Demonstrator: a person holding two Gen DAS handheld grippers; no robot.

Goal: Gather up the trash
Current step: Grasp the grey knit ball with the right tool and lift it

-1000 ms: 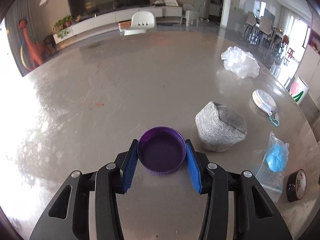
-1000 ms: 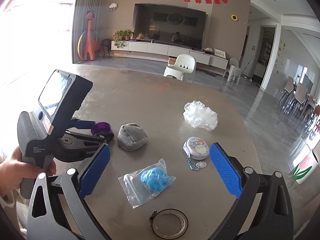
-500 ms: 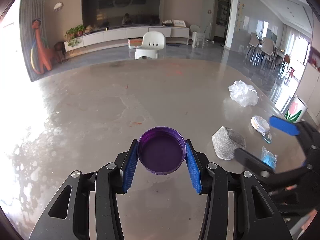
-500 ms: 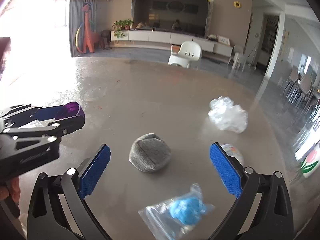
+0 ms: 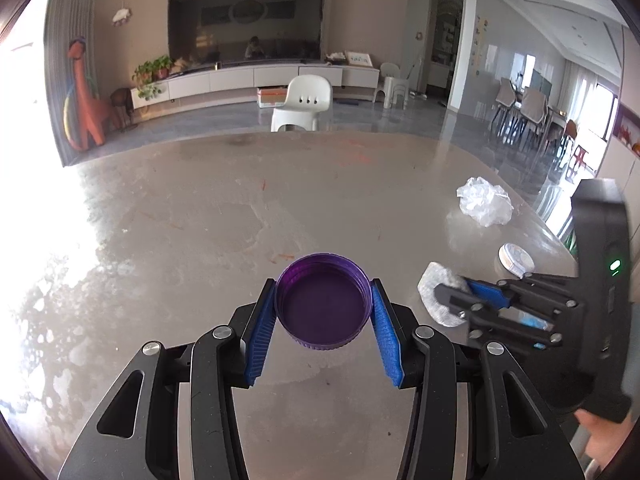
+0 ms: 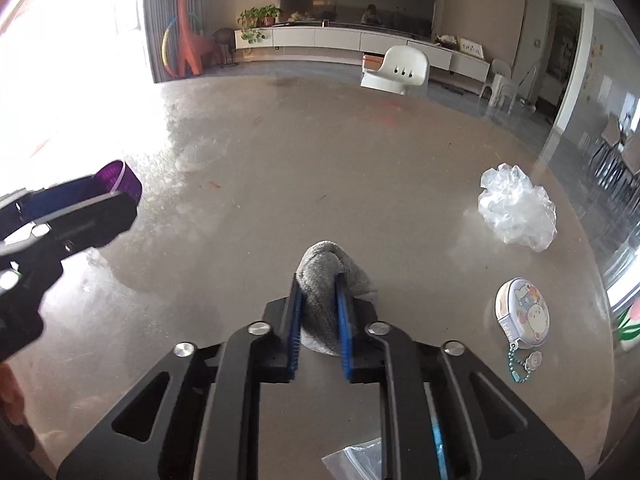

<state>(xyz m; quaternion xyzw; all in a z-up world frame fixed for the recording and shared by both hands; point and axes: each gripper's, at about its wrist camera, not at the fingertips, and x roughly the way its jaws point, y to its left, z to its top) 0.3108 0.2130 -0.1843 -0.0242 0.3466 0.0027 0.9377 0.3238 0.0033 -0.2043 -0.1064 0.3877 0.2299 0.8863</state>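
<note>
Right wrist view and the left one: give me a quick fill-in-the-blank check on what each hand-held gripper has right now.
1. The left hand-held gripper grips a ____ cap.
2. The right hand-held gripper is closing, pads pinching the grey ____ bundle.
3. The crumpled clear plastic lies ____ of the keychain tin.

Missing words: purple; fabric; beyond

Each claw is a black linkage frame with triangular cut-outs and round silver screw heads at the pivots. The left claw (image 5: 323,312) carries two ribbed blue pads (image 5: 260,340) on the inner faces of its fingers. The right claw (image 6: 318,312) has matching blue pads (image 6: 295,320). Behind the right claw's linkage sits a black housing (image 5: 604,280) with a lit green indicator.
</note>
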